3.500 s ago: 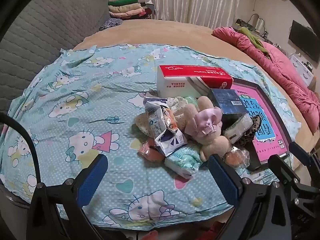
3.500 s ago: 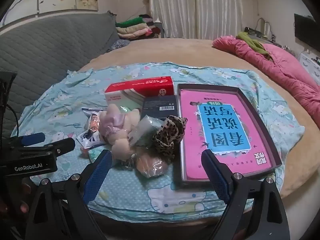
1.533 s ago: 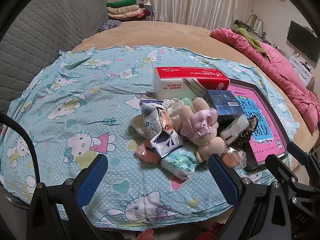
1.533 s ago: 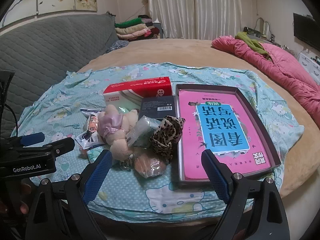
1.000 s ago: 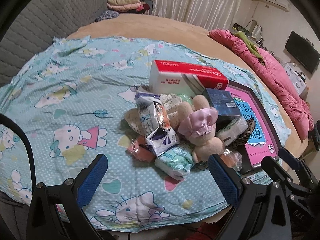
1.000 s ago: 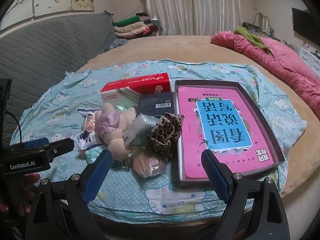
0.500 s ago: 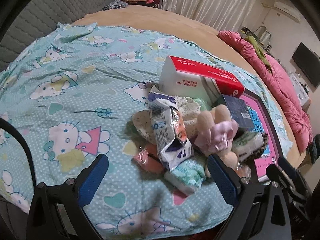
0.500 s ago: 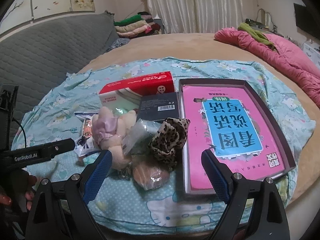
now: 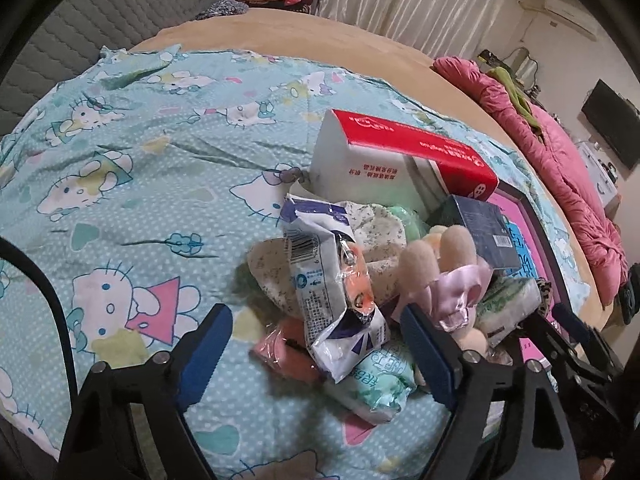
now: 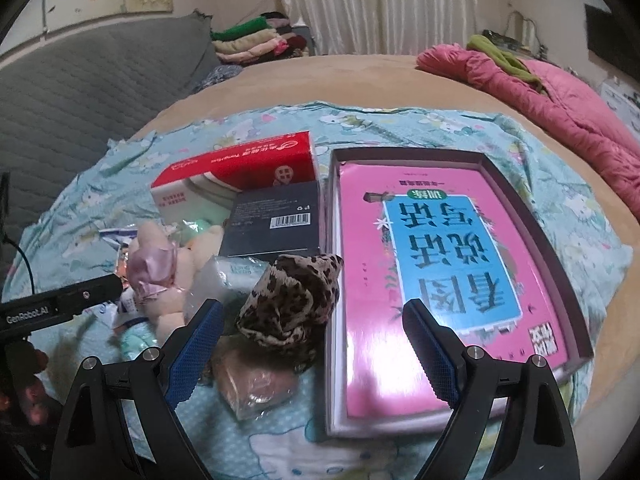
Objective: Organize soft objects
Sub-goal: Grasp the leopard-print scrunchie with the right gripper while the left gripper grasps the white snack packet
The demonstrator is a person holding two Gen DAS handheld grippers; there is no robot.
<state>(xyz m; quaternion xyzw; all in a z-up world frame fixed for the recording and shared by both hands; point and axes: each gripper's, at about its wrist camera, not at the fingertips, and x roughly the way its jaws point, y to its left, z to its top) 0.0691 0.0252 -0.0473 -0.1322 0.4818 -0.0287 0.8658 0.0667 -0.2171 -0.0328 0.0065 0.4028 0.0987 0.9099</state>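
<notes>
- The soft things sit in one tangled heap on the cartoon-print sheet on the bed: a crinkly blue-and-white packet on top, a plush toy with a lilac bow right of it, a mint tissue pack at the near edge.
- The left gripper hangs over the packet, its fingers released and just closing in, nothing pressed between them yet. If they bite now, I'd expect them to catch the orange wrapped piece underneath too, and drag the heap.
- The packet looks slippery; a shallow pinch may let it slide out.
- The right gripper stands wide, holding nothing, straddling the leopard-print scrunchie and the near-left edge of the tray with the pink book. One finger could knock that rim.
- The two grippers are close; they might collide over the heap.
</notes>
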